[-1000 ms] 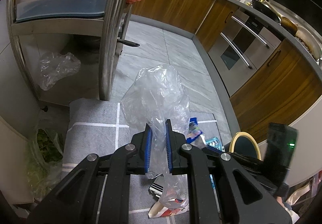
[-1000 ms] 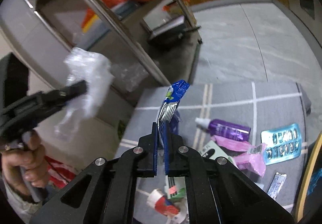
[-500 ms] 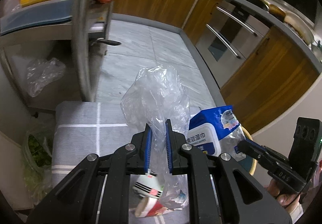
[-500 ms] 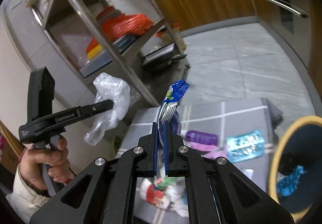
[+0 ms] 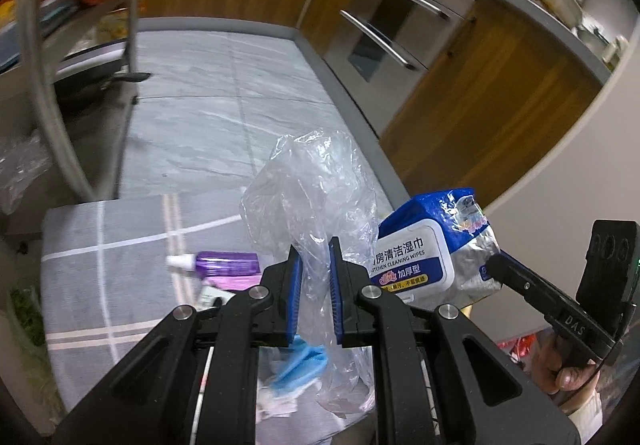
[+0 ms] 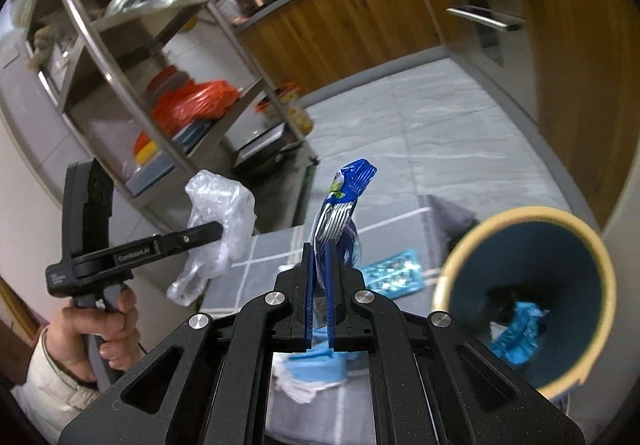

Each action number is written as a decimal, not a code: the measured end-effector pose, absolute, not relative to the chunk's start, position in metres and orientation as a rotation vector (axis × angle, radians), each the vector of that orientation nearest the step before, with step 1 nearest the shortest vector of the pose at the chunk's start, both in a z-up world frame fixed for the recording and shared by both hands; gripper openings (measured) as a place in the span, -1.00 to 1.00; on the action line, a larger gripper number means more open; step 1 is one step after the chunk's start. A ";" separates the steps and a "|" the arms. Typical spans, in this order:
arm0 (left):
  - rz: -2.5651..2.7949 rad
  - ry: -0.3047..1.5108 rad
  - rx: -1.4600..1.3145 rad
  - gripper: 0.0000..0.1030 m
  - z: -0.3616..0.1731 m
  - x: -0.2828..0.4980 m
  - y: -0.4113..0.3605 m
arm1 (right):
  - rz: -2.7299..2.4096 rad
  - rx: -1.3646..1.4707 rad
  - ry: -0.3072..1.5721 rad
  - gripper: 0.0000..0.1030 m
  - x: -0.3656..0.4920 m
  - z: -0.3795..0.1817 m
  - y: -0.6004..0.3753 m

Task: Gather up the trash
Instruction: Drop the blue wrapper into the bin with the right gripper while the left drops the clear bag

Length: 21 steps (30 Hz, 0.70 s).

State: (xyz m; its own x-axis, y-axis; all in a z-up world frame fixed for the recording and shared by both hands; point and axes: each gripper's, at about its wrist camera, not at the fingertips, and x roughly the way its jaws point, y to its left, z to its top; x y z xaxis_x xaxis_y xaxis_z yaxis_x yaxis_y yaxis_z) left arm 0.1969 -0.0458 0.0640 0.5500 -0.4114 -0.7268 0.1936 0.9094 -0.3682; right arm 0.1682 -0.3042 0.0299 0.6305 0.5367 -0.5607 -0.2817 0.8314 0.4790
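My left gripper (image 5: 313,251) is shut on a crumpled clear plastic bag (image 5: 312,189), held above the grey mat (image 5: 104,269); the bag also shows in the right wrist view (image 6: 218,205). My right gripper (image 6: 319,249) is shut on a blue and silver wet-wipes pack (image 6: 340,201), which shows in the left wrist view (image 5: 432,245) just right of the bag. A dark blue bin with a yellow rim (image 6: 524,229) stands at the right, with blue trash (image 6: 516,329) inside.
On the mat lie a purple bottle (image 5: 224,261), a blue blister pack (image 6: 394,271) and blue and white scraps (image 5: 292,369). A steel shelf rack (image 6: 132,97) stands at the left. Wooden cabinets (image 5: 460,85) line the far side and right.
Both grippers have swung right with their loads. The bin has come closer and larger in the right wrist view. The rack has slid left in the left wrist view.
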 end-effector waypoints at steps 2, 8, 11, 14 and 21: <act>-0.391 0.928 -0.245 -0.79 0.063 0.198 -0.063 | 0.451 0.368 0.752 -0.89 0.165 0.028 -0.317; -0.457 0.943 -0.207 -0.79 0.058 0.199 -0.106 | 0.355 0.383 0.772 -0.89 0.155 0.010 -0.362; -0.490 0.956 -0.184 -0.79 0.053 0.198 -0.128 | 0.311 0.389 0.794 -0.89 0.153 -0.003 -0.378; -0.511 0.970 -0.166 -0.79 0.048 0.200 -0.145 | 0.268 0.391 0.827 -0.89 0.155 -0.018 -0.391; -0.555 1.003 -0.130 -0.79 0.035 0.202 -0.182 | 0.195 0.378 0.920 -0.88 0.166 -0.055 -0.402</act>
State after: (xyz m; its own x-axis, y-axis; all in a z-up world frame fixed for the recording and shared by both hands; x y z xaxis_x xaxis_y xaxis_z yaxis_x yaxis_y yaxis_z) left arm 0.2023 -0.1817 0.0350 0.4129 -0.4982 -0.7625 0.3815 0.8548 -0.3519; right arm 0.1658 -0.4018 -0.0552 0.5943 0.3233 -0.7364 -0.0039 0.9168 0.3993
